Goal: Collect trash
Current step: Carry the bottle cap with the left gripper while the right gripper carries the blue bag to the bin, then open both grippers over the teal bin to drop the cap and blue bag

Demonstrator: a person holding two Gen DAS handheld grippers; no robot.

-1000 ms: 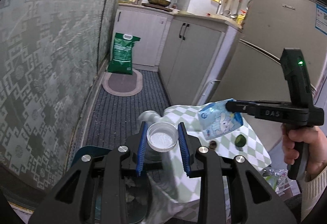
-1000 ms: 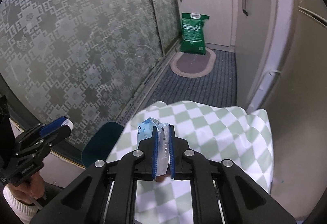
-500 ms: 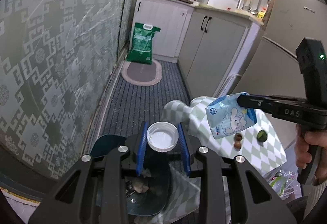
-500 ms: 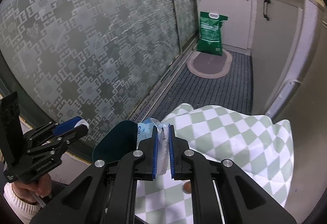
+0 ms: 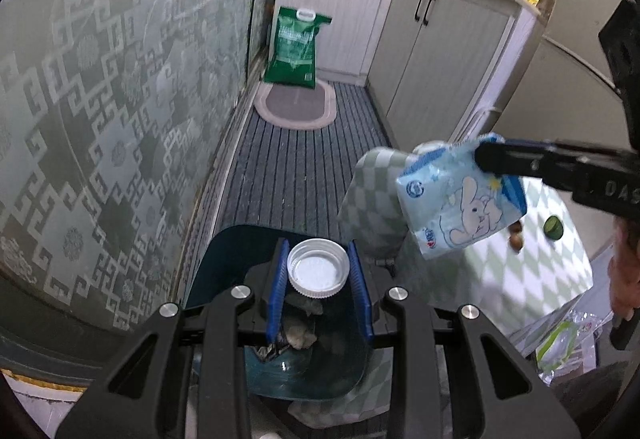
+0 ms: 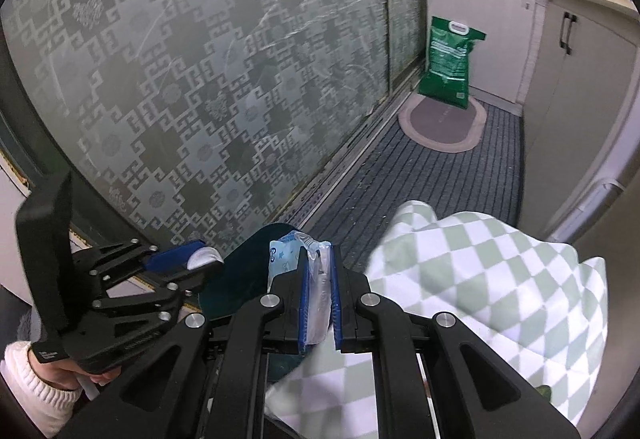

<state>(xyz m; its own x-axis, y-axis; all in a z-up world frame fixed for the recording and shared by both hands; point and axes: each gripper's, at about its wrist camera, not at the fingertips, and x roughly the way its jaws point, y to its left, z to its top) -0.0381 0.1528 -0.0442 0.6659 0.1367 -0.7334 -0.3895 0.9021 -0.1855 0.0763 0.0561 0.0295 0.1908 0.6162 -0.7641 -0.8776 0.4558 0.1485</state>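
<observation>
Your left gripper (image 5: 318,289) is clamped on a white screw cap (image 5: 318,273), its blue pads (image 5: 277,293) pressing the ribbed rim from both sides, the hollow underside of the cap facing the camera. It hangs directly above the dark teal trash bin (image 5: 236,251), which stands on the floor against the edge of the table. Inside the bin you can see crumpled wrappers and scraps (image 5: 294,335).

Your right gripper (image 6: 320,309) is nearly closed, pinching the top edge of a light blue snack packet (image 5: 460,205) with a cartoon rabbit printed on it. From the left wrist view the packet dangles from the fingertips, over the corner of the green-and-white checked tablecloth (image 6: 480,263) and to the right of the bin, not yet above its opening.

On the cloth beyond the packet lie a lime half (image 5: 553,227) and a small brown nut-like piece (image 5: 516,239), too blurred to name. A green sack (image 6: 450,63) stands at the far end of the striped floor mat (image 5: 296,163), behind an oval rug (image 5: 296,107).
</observation>
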